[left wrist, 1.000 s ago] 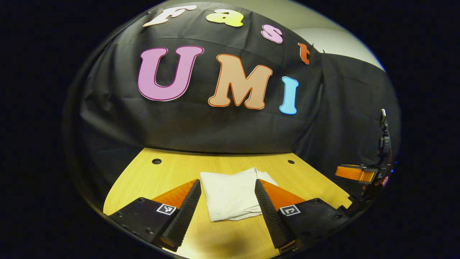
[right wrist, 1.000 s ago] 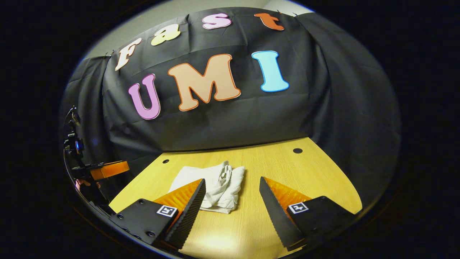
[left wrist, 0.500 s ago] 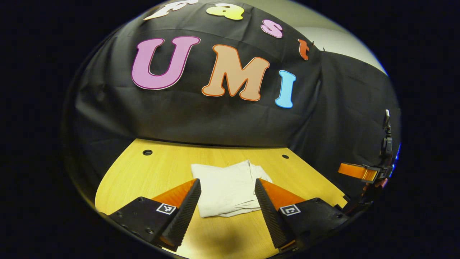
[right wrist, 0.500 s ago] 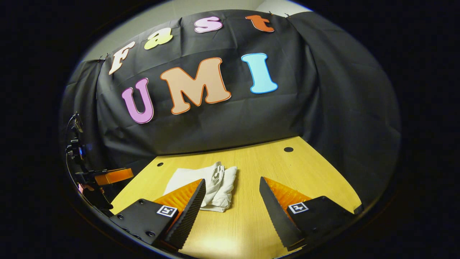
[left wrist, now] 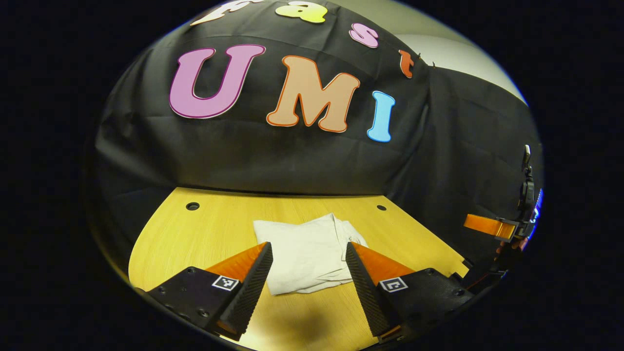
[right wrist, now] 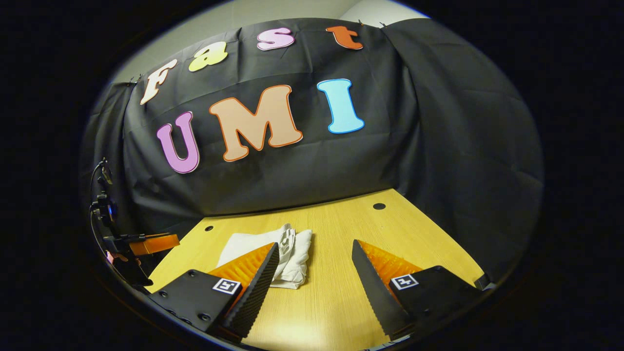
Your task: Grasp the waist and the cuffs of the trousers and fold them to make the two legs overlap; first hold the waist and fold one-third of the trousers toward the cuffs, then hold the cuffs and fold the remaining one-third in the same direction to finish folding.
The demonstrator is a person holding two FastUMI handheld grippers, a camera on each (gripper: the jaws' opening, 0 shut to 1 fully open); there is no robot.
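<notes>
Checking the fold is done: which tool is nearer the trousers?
Left. The left tool frames the folded trousers between its open fingers; the right tool sits off to their right.

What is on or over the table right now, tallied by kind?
Folded white trousers: 1
Tools: 2, the left tool and the right tool, both open and holding nothing
Wooden table: 1
Round holes in the table top: 2, a left one and a right one
Total: 6

Wooden table point(left wrist: 204, 234), black cloth wall point(left wrist: 273, 156)
</notes>
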